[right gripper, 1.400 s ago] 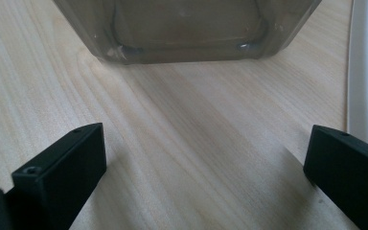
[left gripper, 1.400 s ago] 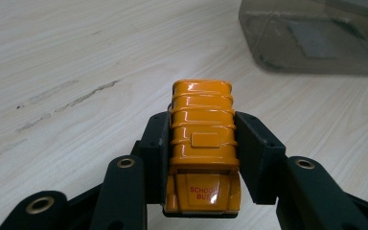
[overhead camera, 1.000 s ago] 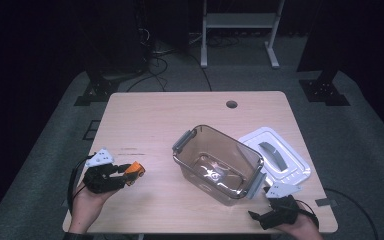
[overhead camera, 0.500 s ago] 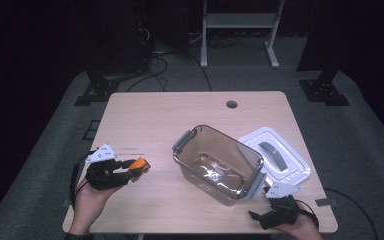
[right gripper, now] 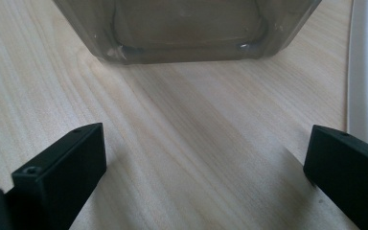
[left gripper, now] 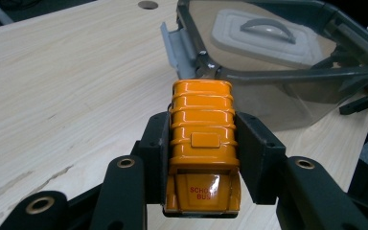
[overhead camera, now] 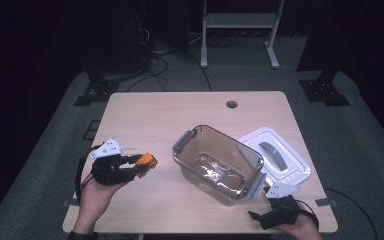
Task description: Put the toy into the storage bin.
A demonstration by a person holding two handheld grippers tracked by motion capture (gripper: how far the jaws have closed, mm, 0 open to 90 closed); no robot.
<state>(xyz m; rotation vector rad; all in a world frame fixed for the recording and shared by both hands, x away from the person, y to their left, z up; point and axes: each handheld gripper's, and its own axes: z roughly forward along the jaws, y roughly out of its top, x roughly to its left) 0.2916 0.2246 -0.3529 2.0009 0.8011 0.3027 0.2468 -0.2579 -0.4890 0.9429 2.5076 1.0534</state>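
An orange toy school bus (left gripper: 202, 143) sits clamped between the two black jaws of my left gripper (left gripper: 202, 158), roof up and lifted off the table. From above, that gripper (overhead camera: 141, 166) hovers over the table's left front with the bus (overhead camera: 145, 162) pointing at a clear smoky plastic bin (overhead camera: 219, 162). The bin stands open with nothing I can make out inside it. My right gripper (overhead camera: 257, 216) rests low at the front right corner. Its jaws stand wide apart over bare wood (right gripper: 206, 158), facing the bin's wall (right gripper: 187, 28).
The bin's white lid (overhead camera: 275, 155), grey handle up, lies flat to the right of the bin; its edge (right gripper: 364, 86) shows beside my right gripper. A round cable hole (overhead camera: 231, 104) is at the table's far edge. Dark floor and stands surround the table.
My left gripper has risen a little and drifted toward the bin with the bus held. The right gripper has stayed put.
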